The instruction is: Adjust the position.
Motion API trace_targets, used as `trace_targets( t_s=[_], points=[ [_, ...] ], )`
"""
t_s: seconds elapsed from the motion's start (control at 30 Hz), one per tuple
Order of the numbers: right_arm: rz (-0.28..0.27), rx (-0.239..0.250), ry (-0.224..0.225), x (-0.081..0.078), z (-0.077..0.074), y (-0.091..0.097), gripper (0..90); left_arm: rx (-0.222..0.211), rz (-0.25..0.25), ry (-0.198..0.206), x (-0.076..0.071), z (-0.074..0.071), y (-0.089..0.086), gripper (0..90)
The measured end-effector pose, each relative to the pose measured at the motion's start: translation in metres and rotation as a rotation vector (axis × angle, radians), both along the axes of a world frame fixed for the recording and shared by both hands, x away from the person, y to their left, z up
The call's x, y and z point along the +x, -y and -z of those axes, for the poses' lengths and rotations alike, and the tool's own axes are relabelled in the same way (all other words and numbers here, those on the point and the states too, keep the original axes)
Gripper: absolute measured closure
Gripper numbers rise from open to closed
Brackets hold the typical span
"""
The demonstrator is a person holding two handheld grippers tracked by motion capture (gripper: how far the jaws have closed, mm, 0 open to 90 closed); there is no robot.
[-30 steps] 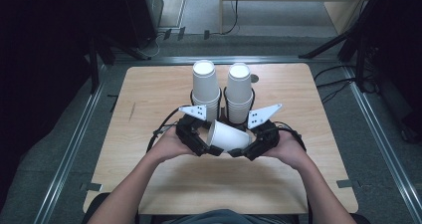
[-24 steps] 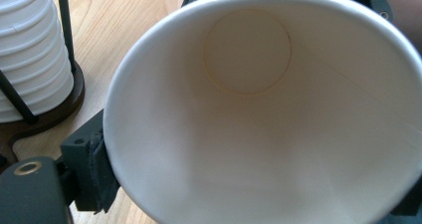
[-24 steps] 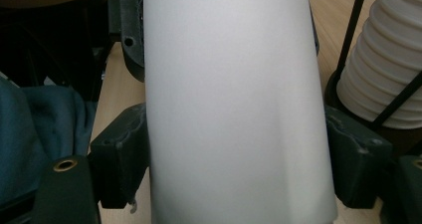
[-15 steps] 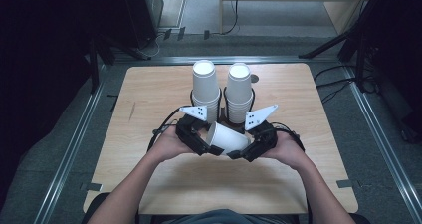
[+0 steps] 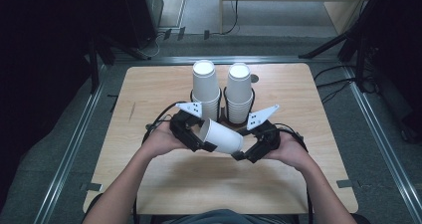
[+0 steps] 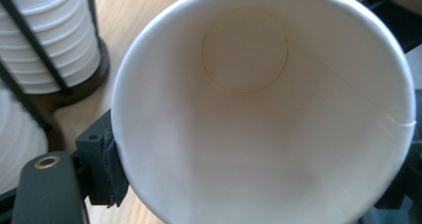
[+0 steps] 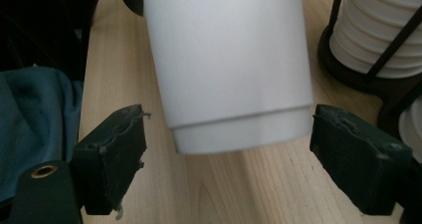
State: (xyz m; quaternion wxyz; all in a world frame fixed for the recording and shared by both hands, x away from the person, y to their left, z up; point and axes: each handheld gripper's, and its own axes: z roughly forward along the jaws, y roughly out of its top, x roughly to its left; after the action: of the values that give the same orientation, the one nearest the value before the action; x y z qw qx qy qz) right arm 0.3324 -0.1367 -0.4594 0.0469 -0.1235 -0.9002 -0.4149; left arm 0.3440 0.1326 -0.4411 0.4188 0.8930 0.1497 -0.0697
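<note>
Paper cup, cup stacks just behind

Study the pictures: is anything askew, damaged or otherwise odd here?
One paper cup lies sideways above the table, its rim gripped by the left gripper, while the two stacks stand upright in their holder. The right gripper is open around its base. No damage or spill shows.

A white tapered paper cup lies on its side above the bench, empty, mouth toward the left tongs, base toward the right tongs.
</note>
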Motion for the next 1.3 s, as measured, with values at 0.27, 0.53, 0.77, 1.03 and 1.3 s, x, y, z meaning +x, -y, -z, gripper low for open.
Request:
trace_targets(
  t_s=[0.27, 0.53, 0.77, 1.03, 1.3],
  points=[
    [0.024, -0.025, -0.004, -0.001, 0.004, 0.005, 15.0, 0.072, -0.005, 0.019, 0.002, -0.003, -0.004, 13.5],
    [0.024, -0.040, 0.003, -0.001, 0.006, 0.001, 15.0, 0.127, 0.015, 0.054, 0.005, -0.011, -0.004, 13.5],
    [0.039, -0.037, 0.013, 0.001, 0.004, 0.000, 15.2, 0.216, 0.029, 0.085, 0.010, -0.025, 0.002, 13.5],
    [0.037, -0.044, 0.023, 0.003, 0.007, -0.002, 16.5, 0.337, 0.041, 0.081, 0.017, -0.021, 0.019, 13.2],
    [0.031, -0.053, 0.019, 0.007, 0.015, -0.007, 16.7, 0.373, 0.074, 0.042, 0.018, -0.009, 0.032, 13.0]
  ],
)
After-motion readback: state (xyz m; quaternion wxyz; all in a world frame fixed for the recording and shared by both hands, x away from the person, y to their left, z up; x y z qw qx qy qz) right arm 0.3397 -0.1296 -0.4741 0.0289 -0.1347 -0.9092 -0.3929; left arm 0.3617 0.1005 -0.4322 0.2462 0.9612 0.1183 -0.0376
